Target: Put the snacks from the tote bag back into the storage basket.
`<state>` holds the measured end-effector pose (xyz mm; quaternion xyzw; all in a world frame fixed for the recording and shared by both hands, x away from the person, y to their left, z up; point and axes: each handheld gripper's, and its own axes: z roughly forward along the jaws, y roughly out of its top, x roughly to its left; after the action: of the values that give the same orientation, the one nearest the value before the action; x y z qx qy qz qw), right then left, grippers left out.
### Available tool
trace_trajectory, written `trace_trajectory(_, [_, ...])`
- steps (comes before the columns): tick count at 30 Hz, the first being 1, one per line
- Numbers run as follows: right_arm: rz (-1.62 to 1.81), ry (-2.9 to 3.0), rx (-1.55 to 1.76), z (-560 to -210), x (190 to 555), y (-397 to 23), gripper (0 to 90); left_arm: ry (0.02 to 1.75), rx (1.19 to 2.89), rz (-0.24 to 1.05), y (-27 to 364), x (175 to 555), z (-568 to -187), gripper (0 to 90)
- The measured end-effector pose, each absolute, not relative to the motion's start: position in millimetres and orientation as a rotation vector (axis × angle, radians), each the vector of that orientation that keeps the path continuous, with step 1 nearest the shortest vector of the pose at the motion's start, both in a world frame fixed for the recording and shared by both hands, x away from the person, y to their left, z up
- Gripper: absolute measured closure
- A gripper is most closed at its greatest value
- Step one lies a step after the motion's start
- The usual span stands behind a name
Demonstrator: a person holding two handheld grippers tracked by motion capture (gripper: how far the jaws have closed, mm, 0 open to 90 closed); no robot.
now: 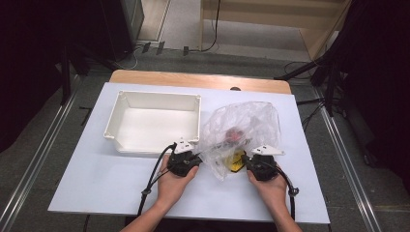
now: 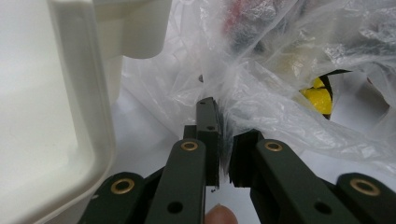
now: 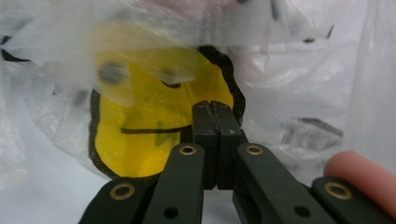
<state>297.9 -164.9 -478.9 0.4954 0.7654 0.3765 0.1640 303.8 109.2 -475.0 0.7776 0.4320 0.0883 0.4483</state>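
The clear plastic bag (image 1: 241, 130) lay on the tabletop (image 1: 96, 179) just right of the white bin (image 1: 154, 121), between the two grippers. The left gripper (image 1: 196, 158) pinched the bag's left edge; the right gripper (image 1: 245, 162) was clenched on film at the near right edge, over the yellow patch (image 3: 154, 126). The bag's opening faced the person, so spreading it called for pulling the hands apart sideways.

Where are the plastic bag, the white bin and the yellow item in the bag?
plastic bag (image 1: 251, 121), high view, crumpled upper part.
white bin (image 1: 159, 99), high view, far rim.
yellow item (image 3: 140, 121), right gripper view, middle of its yellow face.
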Motion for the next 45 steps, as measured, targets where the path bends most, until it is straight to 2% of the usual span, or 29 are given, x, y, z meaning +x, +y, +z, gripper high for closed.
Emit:
trace_trajectory(1, [1.111,2.142,1.412,-476.8,296.1,-167.1,87.9,1.068,1.924,0.216,109.5,304.1,-475.1,85.6])
trace_trajectory(2, [1.177,2.089,1.41,-471.7,293.4,-170.1,80.0,1.068,1.923,0.215,109.6,304.3,-475.1,85.3])
trace_trajectory(4, [1.248,2.004,1.385,-461.6,288.6,-173.9,71.1,1.074,1.92,0.214,109.5,304.4,-475.2,85.2])
trace_trajectory(6, [1.305,1.934,1.357,-452.7,284.1,-176.2,66.1,1.069,1.923,0.217,109.4,304.8,-475.5,85.1])
trace_trajectory(11, [1.4,1.958,1.361,-444.9,284.1,-168.1,54.8,1.068,1.931,0.226,108.2,304.2,-475.8,85.0])
trace_trajectory(15, [1.357,2.014,1.352,-451.0,288.5,-158.5,53.5,1.07,1.931,0.222,108.3,304.6,-476.1,84.9])
trace_trajectory(17, [1.337,2.023,1.368,-453.7,290.5,-156.3,60.3,1.074,1.931,0.221,108.4,304.7,-476.1,85.0])
trace_trajectory(20, [1.326,2.022,1.38,-454.3,292.2,-157.7,80.6,1.072,1.929,0.219,108.5,304.7,-476.1,86.2])
trace_trajectory(22, [1.307,2.033,1.372,-453.7,292.5,-158.8,90.0,1.069,1.93,0.221,108.6,304.5,-476.0,87.4])
trace_trajectory(32, [1.033,2.311,1.365,-477.6,291.0,-161.6,90.0,1.077,1.927,0.219,109.3,304.5,-476.1,88.3])
trace_trajectory(36, [1.08,2.264,1.293,-466.0,281.1,-169.9,89.2,1.078,1.927,0.216,109.3,305.0,-476.1,88.1])
trace_trajectory(39, [1.308,2.06,1.29,-449.3,276.8,-178.6,61.6,1.076,1.929,0.215,108.7,305.2,-476.3,88.0])
trace_trajectory(40, [1.308,2.06,1.29,-449.3,276.8,-178.6,61.6,1.075,1.93,0.215,108.7,305.2,-476.2,88.0])
trace_trajectory(45, [1.334,1.94,1.312,-444.9,287.7,-167.4,45.3,1.074,1.934,0.22,108.0,305.1,-476.2,87.7])
